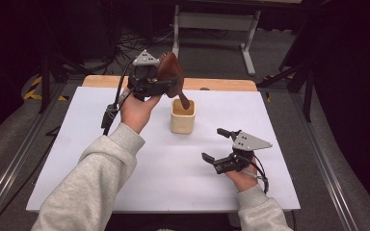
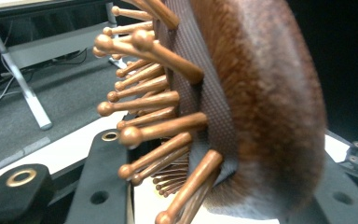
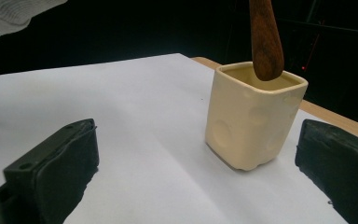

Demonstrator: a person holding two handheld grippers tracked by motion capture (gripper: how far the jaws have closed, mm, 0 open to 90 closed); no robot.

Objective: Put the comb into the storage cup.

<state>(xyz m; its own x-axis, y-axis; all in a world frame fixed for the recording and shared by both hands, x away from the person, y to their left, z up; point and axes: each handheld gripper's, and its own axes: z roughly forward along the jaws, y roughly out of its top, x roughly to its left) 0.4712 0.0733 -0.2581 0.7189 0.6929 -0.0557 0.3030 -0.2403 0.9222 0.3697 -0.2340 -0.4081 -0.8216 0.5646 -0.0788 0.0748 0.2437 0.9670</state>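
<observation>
The left gripper (image 1: 160, 85) is clamped on the head of a brown wooden hairbrush (image 1: 170, 71), up above the white table (image 1: 77, 159); the brush handle points down, and its tip sits right at the mouth of the cream cup (image 1: 182, 118); it looks like the brush is meant to go into the cup, handle first; to do it well, keep the handle straight over the middle of the hole and go down slowly, so it does not bump the rim and tip the cup over; the right gripper (image 1: 224, 145) has its jaws apart, holds nothing, and waits near the cup; it could hold the cup steady.
</observation>
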